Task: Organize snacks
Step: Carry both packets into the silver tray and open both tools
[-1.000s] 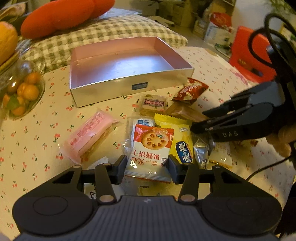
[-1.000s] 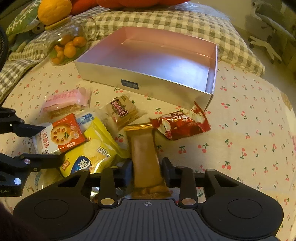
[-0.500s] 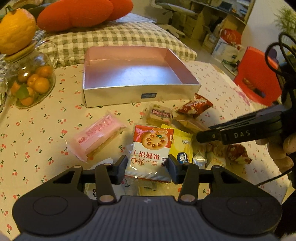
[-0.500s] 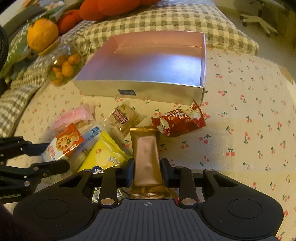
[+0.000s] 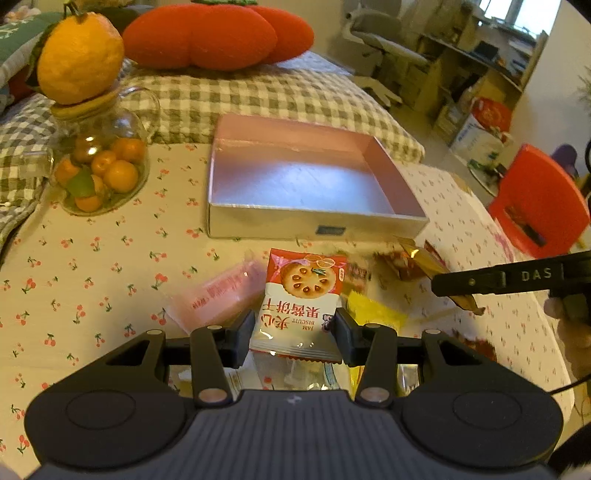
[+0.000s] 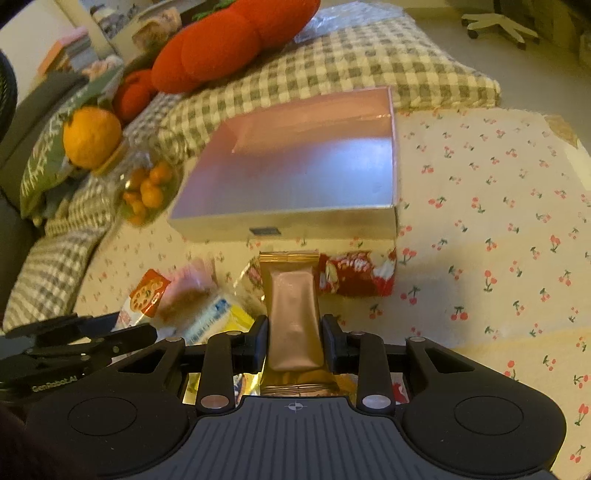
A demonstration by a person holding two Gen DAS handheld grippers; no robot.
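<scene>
My left gripper (image 5: pixel 294 334) is shut on a red and white jam biscuit packet (image 5: pixel 301 302), held above the table in front of the open silver box (image 5: pixel 317 230) with a pink inside. My right gripper (image 6: pixel 294 341) is shut on a gold wafer bar (image 6: pixel 291 306), held up before the same box (image 6: pixel 295 221). The right gripper also shows in the left wrist view (image 5: pixel 439 286) at the right, the left gripper in the right wrist view (image 6: pixel 144 330) at lower left. A pink packet (image 5: pixel 218 295), a yellow packet (image 5: pixel 369 314) and a red packet (image 6: pixel 354 273) lie on the cherry tablecloth below.
A glass jar of small oranges (image 5: pixel 99 166) with a big orange fruit (image 5: pixel 79 55) on top stands left of the box. A checked cushion (image 5: pixel 258 99) and red pillow (image 5: pixel 207 33) lie behind. A red chair (image 5: pixel 535 206) stands at the right.
Both grippers have risen off the snack pile with their packets and moved toward the box. The pile on the cloth lies lower and farther beneath them.
</scene>
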